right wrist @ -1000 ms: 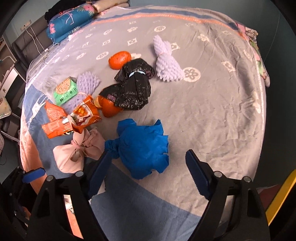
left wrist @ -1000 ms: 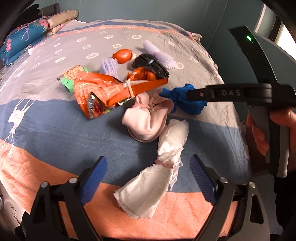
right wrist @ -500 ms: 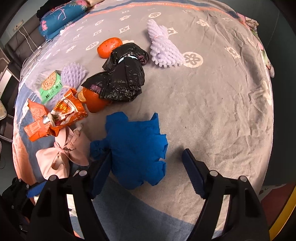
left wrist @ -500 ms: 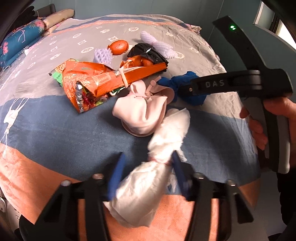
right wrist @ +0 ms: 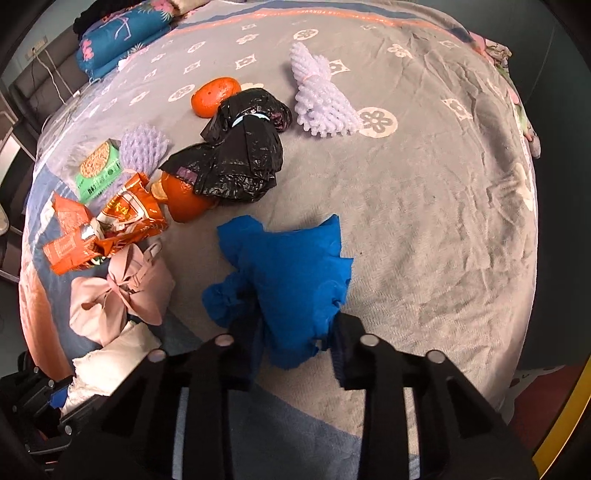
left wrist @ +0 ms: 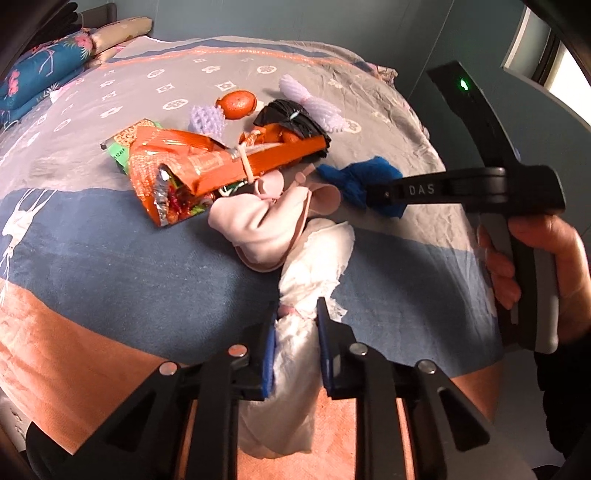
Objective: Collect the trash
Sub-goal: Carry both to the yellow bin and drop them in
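Observation:
My left gripper (left wrist: 297, 325) is closing, and its blue pads press on the waist of a white paper bundle (left wrist: 314, 258) lying on the bed's near edge. A pink tied bundle (left wrist: 258, 225) touches the white one's far end. In the right wrist view my right gripper (right wrist: 295, 332) is closing too, both fingers squeezing the near end of a crumpled blue wad (right wrist: 291, 266) on the blanket (right wrist: 424, 203). The left wrist view shows the same blue wad (left wrist: 369, 177) at the right gripper's tip, with a hand (left wrist: 535, 258) on that gripper's handle.
More litter lies beyond: an orange snack wrapper (right wrist: 110, 225), a green packet (right wrist: 98, 170), a black plastic bag (right wrist: 240, 155), two oranges (right wrist: 216, 96), two purple foam nets (right wrist: 321, 99). Pillows (right wrist: 122, 33) sit at the bed's far left. The bed drops off at the right.
Both grippers went from wide open to closed: the left onto the white paper bundle, the right onto the blue wad. Neither hand has shifted noticeably.

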`<move>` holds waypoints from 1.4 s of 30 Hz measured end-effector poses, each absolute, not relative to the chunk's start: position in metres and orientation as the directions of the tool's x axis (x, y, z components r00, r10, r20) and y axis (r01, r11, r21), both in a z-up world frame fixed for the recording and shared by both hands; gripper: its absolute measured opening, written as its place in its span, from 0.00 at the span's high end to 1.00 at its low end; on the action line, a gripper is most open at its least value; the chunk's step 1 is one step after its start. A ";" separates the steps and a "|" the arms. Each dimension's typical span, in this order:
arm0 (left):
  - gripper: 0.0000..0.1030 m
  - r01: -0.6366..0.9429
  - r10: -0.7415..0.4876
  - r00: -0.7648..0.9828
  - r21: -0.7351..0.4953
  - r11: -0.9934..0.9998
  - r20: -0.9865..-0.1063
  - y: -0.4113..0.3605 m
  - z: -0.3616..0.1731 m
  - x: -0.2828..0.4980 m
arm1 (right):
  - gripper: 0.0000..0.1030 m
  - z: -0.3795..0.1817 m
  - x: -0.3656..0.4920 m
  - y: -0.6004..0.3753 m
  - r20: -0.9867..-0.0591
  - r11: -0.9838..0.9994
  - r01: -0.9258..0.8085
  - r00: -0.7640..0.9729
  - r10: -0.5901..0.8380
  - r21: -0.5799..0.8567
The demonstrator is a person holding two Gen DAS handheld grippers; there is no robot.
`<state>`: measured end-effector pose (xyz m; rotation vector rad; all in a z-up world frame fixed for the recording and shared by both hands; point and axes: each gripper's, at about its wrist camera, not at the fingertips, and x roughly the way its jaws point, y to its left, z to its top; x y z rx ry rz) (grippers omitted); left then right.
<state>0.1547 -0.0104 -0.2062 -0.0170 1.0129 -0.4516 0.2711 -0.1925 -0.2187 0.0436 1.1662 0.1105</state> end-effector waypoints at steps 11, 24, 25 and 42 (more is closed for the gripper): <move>0.82 0.360 -0.459 0.478 -0.310 0.880 -0.749 0.005 -0.193 0.149 | 0.82 -0.197 0.257 -0.203 -0.880 0.989 -0.041 0.453 0.146 0.143; 0.82 0.338 -0.427 0.594 -0.270 0.902 -0.682 0.016 -0.152 0.141 | 0.82 -0.122 0.201 -0.228 -0.795 0.975 -0.079 0.567 0.216 0.209; 0.82 0.335 -0.424 0.605 -0.267 0.903 -0.674 0.017 -0.146 0.140 | 0.82 -0.117 0.197 -0.230 -0.789 0.974 -0.082 0.574 0.218 0.209; 0.82 0.485 -0.536 0.625 -0.256 0.836 -0.567 -0.039 -0.052 0.118 | 0.82 -0.038 0.099 -0.320 -0.709 0.981 0.050 0.698 0.099 0.186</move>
